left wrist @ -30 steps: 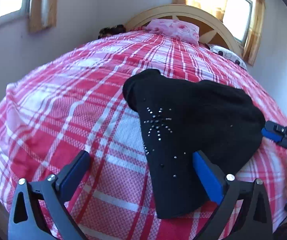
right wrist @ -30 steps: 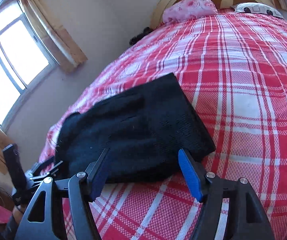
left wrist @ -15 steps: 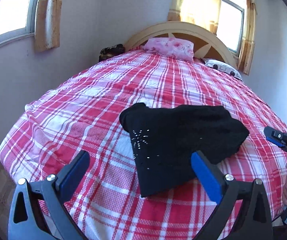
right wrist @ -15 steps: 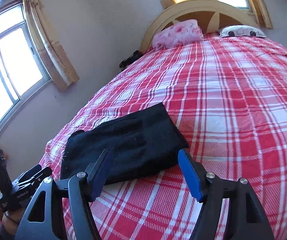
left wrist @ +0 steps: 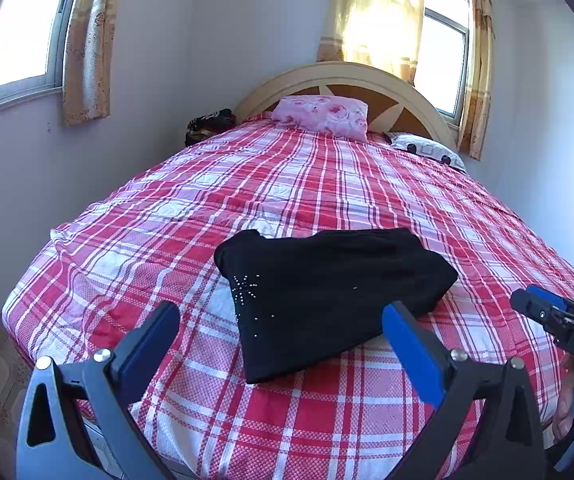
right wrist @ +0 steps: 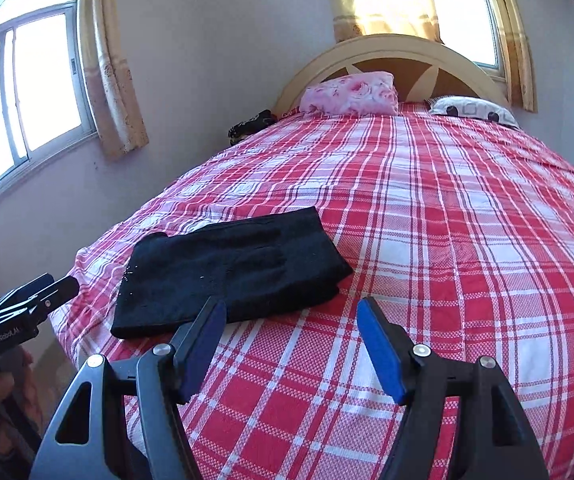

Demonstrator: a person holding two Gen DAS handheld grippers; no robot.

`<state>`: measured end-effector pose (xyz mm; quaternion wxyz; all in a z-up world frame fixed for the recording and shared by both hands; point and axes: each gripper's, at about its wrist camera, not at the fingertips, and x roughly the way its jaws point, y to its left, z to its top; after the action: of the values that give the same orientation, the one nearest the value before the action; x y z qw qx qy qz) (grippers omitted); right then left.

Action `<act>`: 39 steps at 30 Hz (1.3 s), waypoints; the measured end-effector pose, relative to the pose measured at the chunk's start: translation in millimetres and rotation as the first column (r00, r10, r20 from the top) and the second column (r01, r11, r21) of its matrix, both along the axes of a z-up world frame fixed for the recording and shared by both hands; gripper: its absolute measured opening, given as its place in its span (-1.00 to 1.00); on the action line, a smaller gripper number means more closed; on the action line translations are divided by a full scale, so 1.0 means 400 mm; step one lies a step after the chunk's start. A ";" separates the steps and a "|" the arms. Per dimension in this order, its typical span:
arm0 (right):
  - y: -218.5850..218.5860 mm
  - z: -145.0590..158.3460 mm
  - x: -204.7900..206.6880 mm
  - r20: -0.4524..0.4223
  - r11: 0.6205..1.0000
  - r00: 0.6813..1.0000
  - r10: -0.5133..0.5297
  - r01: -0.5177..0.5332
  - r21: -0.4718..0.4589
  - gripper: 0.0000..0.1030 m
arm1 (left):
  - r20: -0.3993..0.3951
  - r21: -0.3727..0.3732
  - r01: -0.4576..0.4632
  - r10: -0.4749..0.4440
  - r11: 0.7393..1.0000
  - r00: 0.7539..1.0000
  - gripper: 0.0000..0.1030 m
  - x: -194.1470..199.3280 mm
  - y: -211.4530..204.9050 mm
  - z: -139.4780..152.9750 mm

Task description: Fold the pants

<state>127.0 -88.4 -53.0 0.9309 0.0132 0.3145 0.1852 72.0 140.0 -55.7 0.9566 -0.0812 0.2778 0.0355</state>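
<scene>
Folded black knit pants (left wrist: 327, 300) lie flat near the bed's (left wrist: 327, 184) near left corner, long axis running left-right. Left claw (left wrist: 281, 344) and right claw (right wrist: 291, 344), both released and empty, hover just nearer than them.

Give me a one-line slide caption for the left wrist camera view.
Open left gripper held back from folded black pants lying on the red plaid bed.

Plaid bedspread (left wrist: 327, 184), pink pillow (left wrist: 323, 114)
</scene>
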 end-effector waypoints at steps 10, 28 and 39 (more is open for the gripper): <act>0.019 0.043 -0.043 0.050 1.000 0.999 0.009 -0.007 -0.031 0.35 | 0.008 0.005 0.004 -0.004 1.000 1.000 1.00 -0.011 -0.009 0.006; 0.002 0.091 -0.087 0.096 0.999 0.995 -0.014 0.018 -0.043 0.39 | 0.034 0.023 0.028 -0.029 0.999 0.999 1.00 -0.028 -0.031 0.036; 0.002 0.098 -0.092 0.105 0.999 0.994 -0.015 0.020 -0.042 0.40 | 0.042 0.019 0.023 -0.024 1.000 0.999 1.00 -0.031 -0.031 0.040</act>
<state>90.2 -87.8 -14.0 0.9478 -0.0140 0.2691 0.1707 59.6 127.7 -39.5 0.9632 -0.0701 0.2582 0.0251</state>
